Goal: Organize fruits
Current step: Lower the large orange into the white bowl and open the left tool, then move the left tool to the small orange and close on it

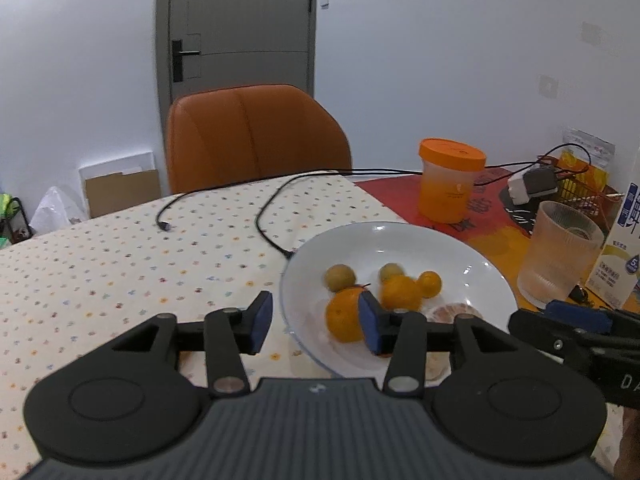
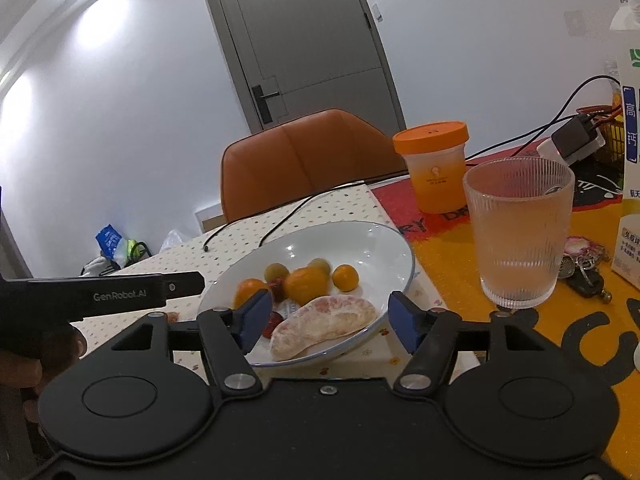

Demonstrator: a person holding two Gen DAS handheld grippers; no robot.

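you are holding both grippers low over the near edge of the table, and both are pointing at the white plate [image 2: 394, 276]. your right gripper [image 2: 330, 318] is standing wide open with nothing between its blue pads [image 2: 402, 320], and it is gripping nothing; the peeled pomelo segment [image 2: 324, 326] is lying in the gap seen past them, at the plate's near rim. your left gripper [image 1: 314, 320] is also gaping wide and carrying nothing; its right pad [image 1: 370, 326] is overlapping the large orange [image 1: 342, 316] in view, but whether it is touching the fruit you cannot tell from here. the left tool's black body [image 2: 100, 296] is showing at the left of the right wrist view.

on the plate, behind the pomelo, the fruits are sitting together: a second orange [image 2: 306, 282], a small round orange fruit [image 2: 345, 277] just right of it, and two greenish-yellow fruits [image 2: 276, 270] farther back. something small and red [image 2: 274, 320] is lying beside the pomelo.

just right of the plate a ribbed glass [image 2: 518, 232] is standing upright on the orange and red mat [image 2: 448, 264], with a bunch of keys [image 2: 584, 272] near its foot and a milk carton [image 2: 630, 168] beyond. farther back an orange-lidded tub [image 2: 434, 168] is standing on the mat, and a black cable [image 1: 272, 208] is trailing across the dotted tablecloth [image 1: 120, 260]. behind the table an orange chair [image 1: 256, 136] is facing a grey door [image 1: 240, 28].
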